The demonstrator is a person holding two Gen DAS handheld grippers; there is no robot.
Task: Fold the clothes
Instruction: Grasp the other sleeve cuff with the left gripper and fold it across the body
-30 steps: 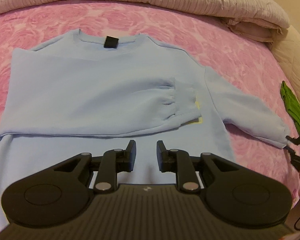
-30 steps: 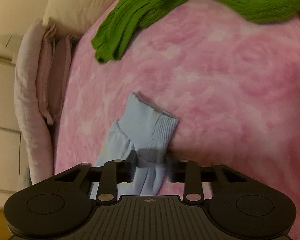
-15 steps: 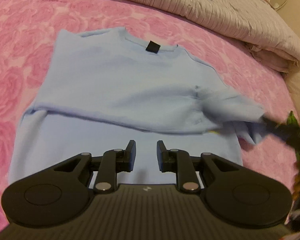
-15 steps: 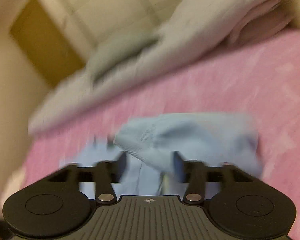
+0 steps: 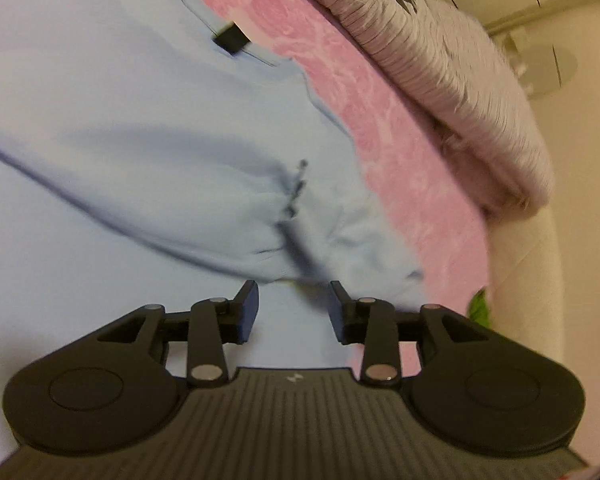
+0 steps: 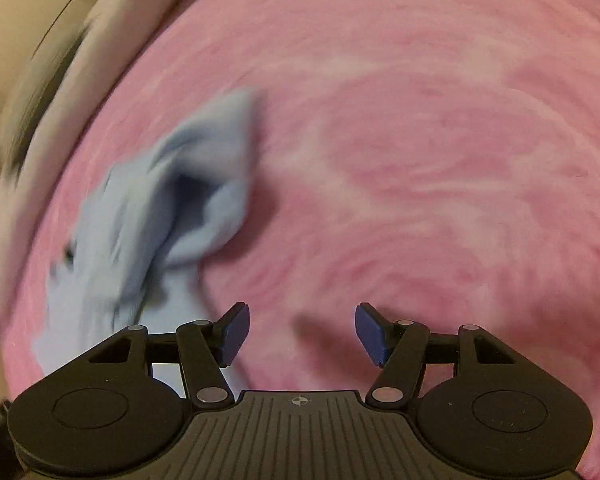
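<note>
Right wrist view: a second ago the sweatshirt cuff [image 6: 216,168] was pinched between the pads; now it is released and lies crumpled on the pink bedspread [image 6: 440,160], left of the right gripper [image 6: 300,332], whose jaws are spread wide with nothing between them. Left wrist view: the frame is seen rolled and closer to the light blue sweatshirt [image 5: 120,120] than before. The left gripper [image 5: 294,308] is caught opening, jaws fairly wide, empty, above the fabric. The sweatshirt is spread flat on the bed, one sleeve [image 5: 188,200] folded across the chest, black neck label [image 5: 231,38] up. Blurred.
</note>
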